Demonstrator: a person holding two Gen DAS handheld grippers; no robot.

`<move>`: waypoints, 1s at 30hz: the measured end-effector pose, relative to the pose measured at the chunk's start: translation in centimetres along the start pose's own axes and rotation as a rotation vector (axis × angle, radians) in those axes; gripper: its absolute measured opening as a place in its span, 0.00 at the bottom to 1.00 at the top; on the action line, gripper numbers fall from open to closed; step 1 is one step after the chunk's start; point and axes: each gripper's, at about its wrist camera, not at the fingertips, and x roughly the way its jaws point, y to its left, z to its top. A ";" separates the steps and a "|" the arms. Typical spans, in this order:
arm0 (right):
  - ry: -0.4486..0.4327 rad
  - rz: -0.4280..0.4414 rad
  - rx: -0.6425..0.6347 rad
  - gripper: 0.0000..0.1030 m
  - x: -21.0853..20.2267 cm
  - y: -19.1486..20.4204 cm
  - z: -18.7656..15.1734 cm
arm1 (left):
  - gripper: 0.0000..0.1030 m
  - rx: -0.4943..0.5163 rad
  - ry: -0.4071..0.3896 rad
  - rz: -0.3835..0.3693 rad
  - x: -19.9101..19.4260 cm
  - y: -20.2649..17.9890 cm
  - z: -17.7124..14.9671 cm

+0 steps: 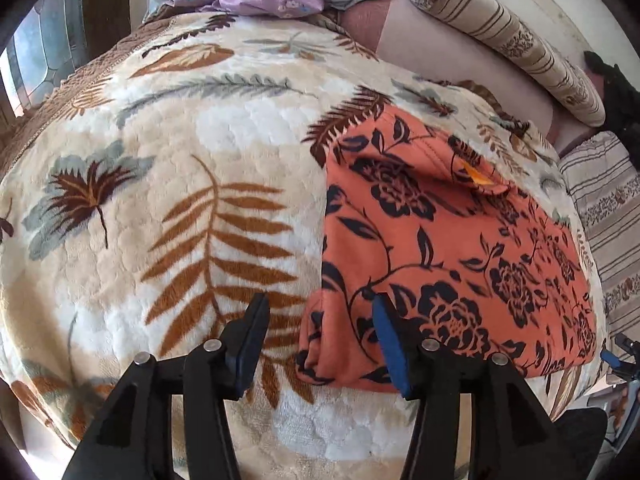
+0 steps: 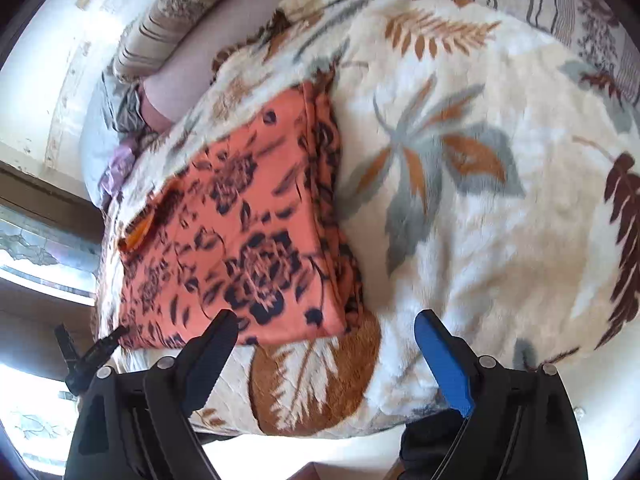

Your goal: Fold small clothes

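Orange folded garment with black flower print (image 1: 440,248) flat on cream leaf-patterned fleece blanket (image 1: 180,200), your left tool (image 1: 320,312) part open, empty, your right tool (image 2: 324,328) wide open, empty

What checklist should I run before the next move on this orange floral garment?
1. Left gripper free of cloth: ok, jaws apart, nothing pinched.
2. Right gripper free of cloth: ok, jaws wide, empty.
3. Orange floral garment folded to a compact rectangle: ok.
4. Edges aligned: not ok, layers stagger along one side.
5. Garment fully on the leaf-print blanket: ok.
6. More clothes waiting: cannot tell; purple fabric lies crumpled at the far end.
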 end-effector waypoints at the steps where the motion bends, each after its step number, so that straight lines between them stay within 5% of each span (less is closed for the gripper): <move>1: -0.012 -0.001 -0.016 0.89 -0.3 0.4 0.8 | 0.53 0.010 -0.004 0.006 0.0 -0.3 0.4; 7: -0.060 -0.051 -0.140 0.88 3.6 4.7 6.4 | 0.53 0.072 0.001 -0.019 1.6 -2.1 2.0; 10: -0.057 -0.096 -0.157 0.75 6.7 5.5 9.0 | 0.53 0.085 -0.010 -0.018 2.9 -2.2 3.8; 12: -0.025 -0.132 -0.151 0.65 8.6 5.2 9.8 | 0.57 0.119 -0.006 -0.001 4.2 -2.7 5.4; 18: 0.010 -0.152 -0.172 0.64 10.5 4.5 8.7 | 0.57 0.295 0.048 0.095 9.7 -5.3 10.5; 20: 0.012 -0.150 -0.176 0.64 10.4 4.3 8.3 | 0.57 0.227 0.050 0.089 11.0 -4.8 13.1; 23: 0.006 -0.133 -0.142 0.64 9.8 3.7 8.4 | 0.58 -0.060 0.039 0.123 11.8 -1.4 15.8; 25: -0.001 -0.102 -0.114 0.65 9.1 3.4 8.6 | 0.58 -0.187 0.044 0.038 11.4 0.3 15.6; 30: -0.014 -0.023 -0.091 0.65 7.7 3.3 9.1 | 0.58 -0.075 0.007 -0.031 7.3 0.4 11.3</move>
